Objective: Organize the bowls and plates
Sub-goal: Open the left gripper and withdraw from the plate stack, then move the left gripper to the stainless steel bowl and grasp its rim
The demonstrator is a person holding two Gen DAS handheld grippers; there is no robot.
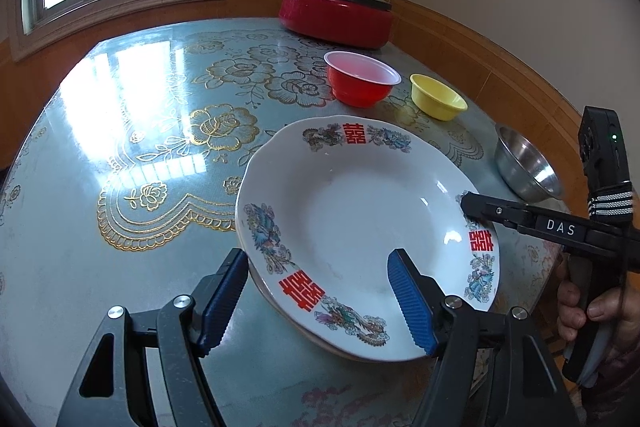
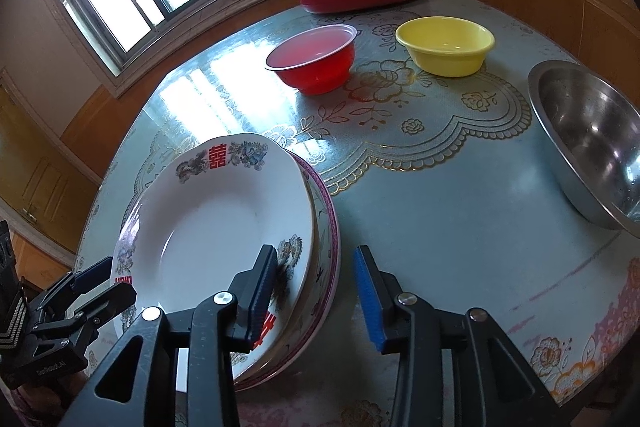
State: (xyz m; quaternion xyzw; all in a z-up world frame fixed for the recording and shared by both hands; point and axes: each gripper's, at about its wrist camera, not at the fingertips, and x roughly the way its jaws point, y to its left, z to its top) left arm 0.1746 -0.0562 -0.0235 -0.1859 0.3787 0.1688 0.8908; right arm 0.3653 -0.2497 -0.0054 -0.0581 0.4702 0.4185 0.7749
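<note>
A white plate with red characters [image 1: 360, 211] lies on top of a purple-rimmed plate [image 2: 330, 227] near the table's front edge. My left gripper [image 1: 316, 303] is open, its jaws astride the top plate's near rim. My right gripper [image 2: 316, 291] is open astride the stack's right rim; it also shows in the left wrist view [image 1: 472, 205]. A red bowl [image 1: 360, 79], a yellow bowl [image 1: 438, 97] and a steel bowl [image 1: 526, 163] stand behind and to the right of the plates.
A red lidded electric pot [image 1: 336, 13] stands at the table's far edge by the wall. The round table [image 1: 140, 131] has a glossy flowered cover. The steel bowl [image 2: 592, 143] sits close to the table's right edge.
</note>
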